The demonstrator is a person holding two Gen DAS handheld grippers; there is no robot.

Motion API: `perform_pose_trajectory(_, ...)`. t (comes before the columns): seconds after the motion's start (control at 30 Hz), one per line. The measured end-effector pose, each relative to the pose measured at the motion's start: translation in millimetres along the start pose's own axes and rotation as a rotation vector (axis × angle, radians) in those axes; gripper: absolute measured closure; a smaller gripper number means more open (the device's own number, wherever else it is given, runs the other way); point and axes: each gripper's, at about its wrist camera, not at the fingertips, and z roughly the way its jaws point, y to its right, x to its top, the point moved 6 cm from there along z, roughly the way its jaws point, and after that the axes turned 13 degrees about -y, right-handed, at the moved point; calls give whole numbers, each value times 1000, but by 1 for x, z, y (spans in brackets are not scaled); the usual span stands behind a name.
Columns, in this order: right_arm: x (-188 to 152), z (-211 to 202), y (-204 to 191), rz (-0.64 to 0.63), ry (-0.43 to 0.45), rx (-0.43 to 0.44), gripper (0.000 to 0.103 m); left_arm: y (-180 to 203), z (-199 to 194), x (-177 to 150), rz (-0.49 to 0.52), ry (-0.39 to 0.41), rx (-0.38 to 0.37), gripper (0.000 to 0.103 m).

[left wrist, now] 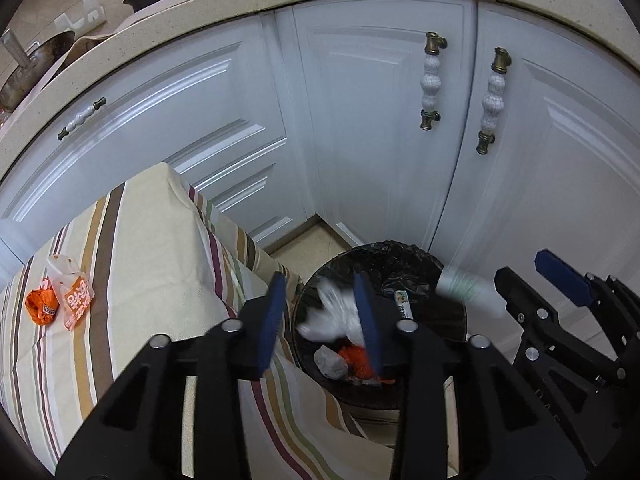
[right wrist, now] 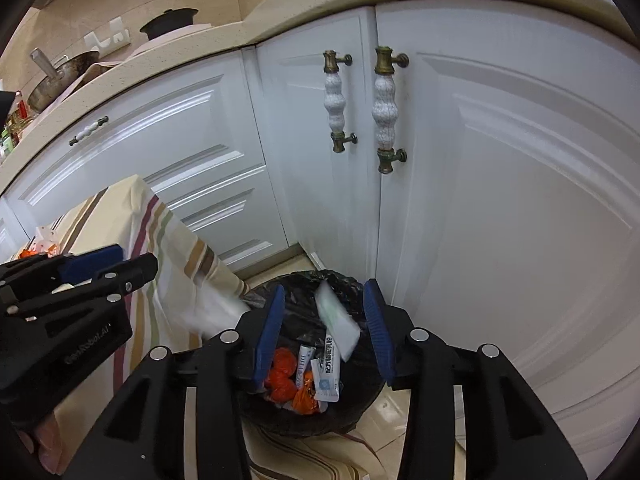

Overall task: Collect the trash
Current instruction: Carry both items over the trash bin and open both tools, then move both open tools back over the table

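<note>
Above the lined trash bin (right wrist: 312, 360), left gripper (left wrist: 320, 320) and right gripper (right wrist: 326, 332) are parted, with blurred, seemingly loose white wrappers (right wrist: 336, 320) between.

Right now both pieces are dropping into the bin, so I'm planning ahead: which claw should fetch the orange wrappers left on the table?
Left claw, probably: the orange wrappers lie on its side.

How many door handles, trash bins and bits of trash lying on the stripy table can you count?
Door handles: 3
Bins: 1
Trash bits on the table: 2 (orange ball, orange-and-white wrapper)
Total: 6
</note>
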Motion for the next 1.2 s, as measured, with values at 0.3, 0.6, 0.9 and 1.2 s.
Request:
perform_pose_trajectory(0.3, -2, -7, -4, 0, -4, -7, 61, -20, -10, -2, -31, 16, 9, 62)
perform_pose_trajectory(0.6, 1, -25, -29, -26, 25, 10, 57, -61, -37, -17, -88, 48, 29, 54)
perform_pose_trajectory(0.9, 0, -42, -79, -88, 44, 50, 50, -126, -64, -45, -183, 74, 69, 48)
perform_pose_trajectory(1.2, -1, -50, -145, -185, 43, 118, 50, -207, -84, -86, -299, 71, 146, 48)
